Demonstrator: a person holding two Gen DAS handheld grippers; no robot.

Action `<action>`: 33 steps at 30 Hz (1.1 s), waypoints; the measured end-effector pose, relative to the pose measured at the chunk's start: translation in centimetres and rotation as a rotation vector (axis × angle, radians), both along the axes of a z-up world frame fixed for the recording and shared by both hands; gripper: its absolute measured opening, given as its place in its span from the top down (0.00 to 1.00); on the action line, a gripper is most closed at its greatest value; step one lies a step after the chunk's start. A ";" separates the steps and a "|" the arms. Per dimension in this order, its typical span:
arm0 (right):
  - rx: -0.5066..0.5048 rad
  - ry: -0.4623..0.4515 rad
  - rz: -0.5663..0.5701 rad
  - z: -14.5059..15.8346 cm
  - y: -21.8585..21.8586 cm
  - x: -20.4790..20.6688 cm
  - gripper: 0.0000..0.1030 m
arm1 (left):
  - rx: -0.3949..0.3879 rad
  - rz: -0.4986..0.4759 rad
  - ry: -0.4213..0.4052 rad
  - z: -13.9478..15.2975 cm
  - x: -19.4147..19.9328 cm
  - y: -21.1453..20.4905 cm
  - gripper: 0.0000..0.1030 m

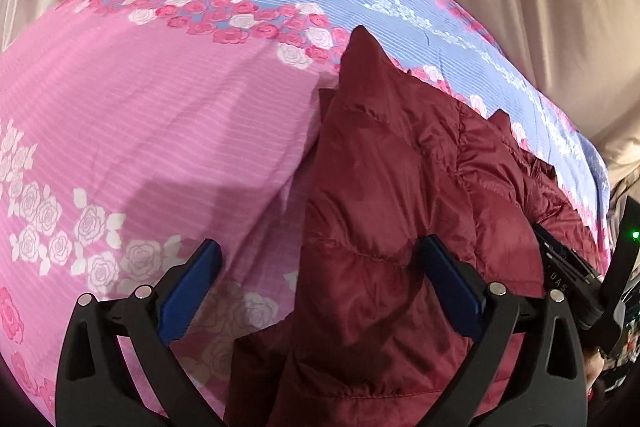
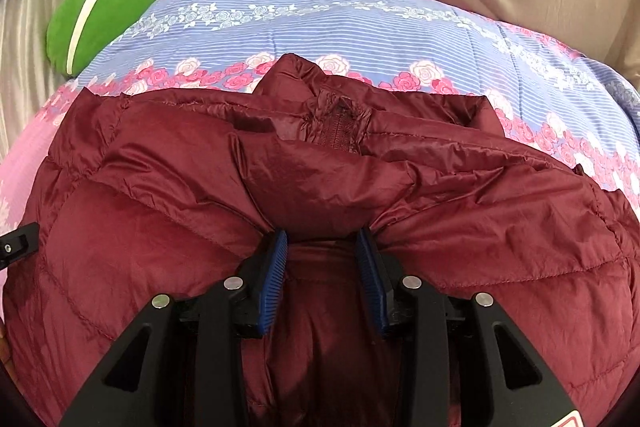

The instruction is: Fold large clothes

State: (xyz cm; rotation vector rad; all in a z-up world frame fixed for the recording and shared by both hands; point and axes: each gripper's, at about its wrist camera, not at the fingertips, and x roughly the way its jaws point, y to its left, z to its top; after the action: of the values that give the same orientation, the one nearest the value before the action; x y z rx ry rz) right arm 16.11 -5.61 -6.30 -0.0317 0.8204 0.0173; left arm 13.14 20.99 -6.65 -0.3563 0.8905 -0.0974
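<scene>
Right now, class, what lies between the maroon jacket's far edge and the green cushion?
Only the floral quilt: its rose border, then the blue striped band. Nothing else sits between the maroon jacket and the green cushion, as the right wrist view shows.

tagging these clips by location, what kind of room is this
Probably a bedroom: a pink and blue rose-print quilt covers what looks like a bed, a green cushion with a white stripe lies at its far edge, and a maroon quilted puffer jacket lies on it.
</scene>
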 end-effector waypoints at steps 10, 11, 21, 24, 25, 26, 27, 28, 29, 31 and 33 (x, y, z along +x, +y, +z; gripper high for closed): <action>0.025 -0.007 0.001 0.0 -0.2 0.1 0.64 | 0.098 -0.103 -0.079 3.0 -1.0 -4.2 0.61; 0.029 -0.007 0.001 0.0 -0.2 0.1 0.64 | 0.117 -0.113 -0.095 3.6 -1.2 -4.8 0.68; 0.059 -0.009 0.006 0.0 -0.6 0.0 0.64 | 0.138 -0.222 -0.175 6.9 -2.7 -9.5 0.87; 0.068 -0.010 0.009 0.1 -0.8 -0.1 0.63 | 0.133 -0.154 -0.154 6.6 -2.1 -7.8 0.79; 0.072 -0.010 0.010 0.1 -0.8 -0.1 0.63 | 0.138 -0.127 -0.142 6.2 -2.1 -7.0 0.73; 0.074 -0.010 0.010 0.1 -0.8 -0.2 0.63 | 0.141 -0.092 -0.125 5.8 -1.8 -6.1 0.59; 0.077 -0.011 0.011 0.1 -0.9 -0.2 0.63 | 0.142 -0.053 -0.101 5.1 -1.6 -4.8 0.53; 0.079 -0.011 0.011 0.1 -0.9 -0.2 0.63 | 0.145 -0.036 -0.083 4.5 -1.4 -4.0 0.52; 0.081 -0.011 0.012 0.1 -0.9 -0.2 0.63 | 0.145 -0.019 -0.064 3.9 -1.2 -3.3 0.49; 0.082 -0.011 0.011 0.1 -0.9 -0.2 0.63 | 0.105 -0.004 -0.014 2.3 -0.7 -1.8 0.36; 0.082 -0.011 0.010 0.1 -0.9 -0.2 0.63 | 0.046 -0.006 0.019 1.1 -0.4 -0.8 0.29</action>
State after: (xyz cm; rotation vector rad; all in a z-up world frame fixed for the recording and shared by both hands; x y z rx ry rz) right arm 15.94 -6.47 -6.19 0.0416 0.8081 0.0599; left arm 12.79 20.21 -5.50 -0.3120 0.9107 -0.0790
